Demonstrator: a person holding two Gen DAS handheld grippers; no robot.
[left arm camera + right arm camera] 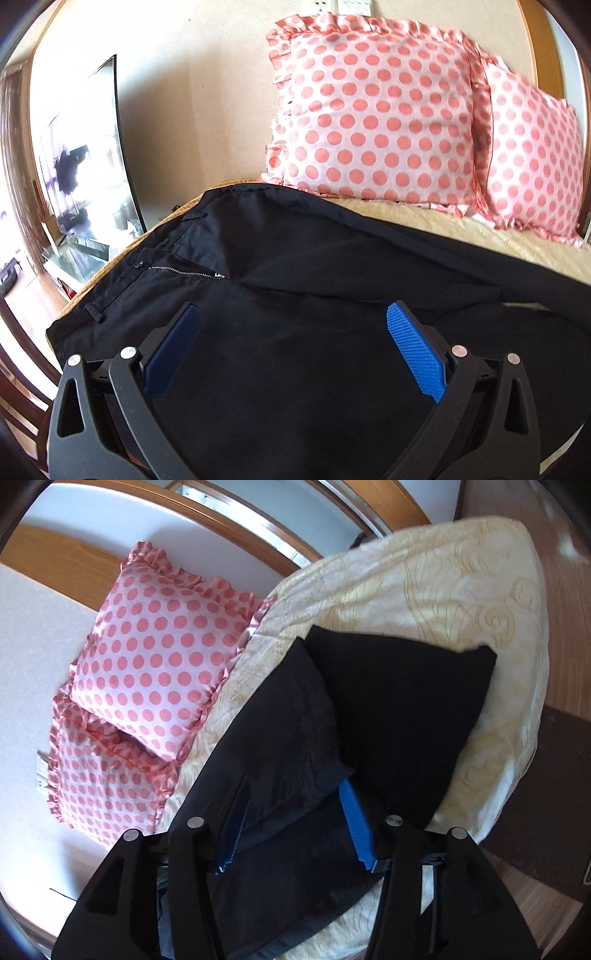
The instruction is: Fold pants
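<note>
Black pants (295, 258) lie spread on a cream bed cover (480, 240), waistband and zipper (184, 272) toward the left in the left wrist view. My left gripper (293, 308) hovers just over the seat of the pants, its blue pads (413, 350) wide apart and nothing between them. In the right wrist view the pant legs (399, 709) lie doubled over on the bed cover (424, 590). A loose fold of the black cloth sits between the blue pads (356, 823) of my right gripper (295, 779), whose jaws stand apart and do not pinch it.
Two pink polka-dot pillows (373, 122) (535, 158) lean against the wall behind the pants, also seen as pillows (159, 657) at left. A dark screen (85, 166) stands left of the bed. Wooden floor (565, 646) and a dark mat (546, 775) lie beyond the bed's edge.
</note>
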